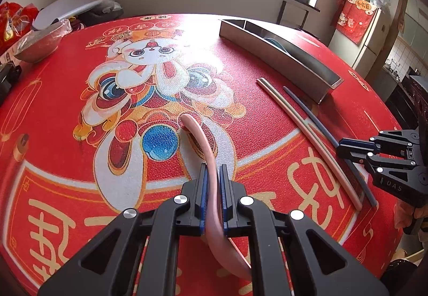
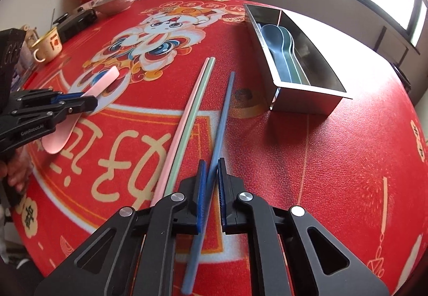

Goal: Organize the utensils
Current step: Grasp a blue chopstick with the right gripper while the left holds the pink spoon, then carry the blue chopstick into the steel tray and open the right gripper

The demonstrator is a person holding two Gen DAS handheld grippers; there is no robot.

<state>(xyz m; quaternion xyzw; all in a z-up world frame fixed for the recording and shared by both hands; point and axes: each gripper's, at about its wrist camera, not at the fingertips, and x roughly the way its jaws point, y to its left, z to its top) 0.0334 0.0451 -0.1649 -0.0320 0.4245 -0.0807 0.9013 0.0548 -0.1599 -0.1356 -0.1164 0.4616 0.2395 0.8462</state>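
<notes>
My left gripper [image 1: 213,170] has its fingers clenched on the pink spoon [image 1: 206,146] at mid-frame, handle pointing ahead over the red surface [image 1: 267,135]. My right gripper [image 2: 211,165] grasps the blue chopstick [image 2: 223,114] at lower centre, beside the pink chopstick [image 2: 184,114] and green chopstick [image 2: 196,108]. The steel tray [image 2: 307,100], upper right, holds blue spoons [image 2: 278,47].

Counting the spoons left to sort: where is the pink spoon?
The pink spoon is between the left gripper's jaws, left of the chopsticks.
</notes>
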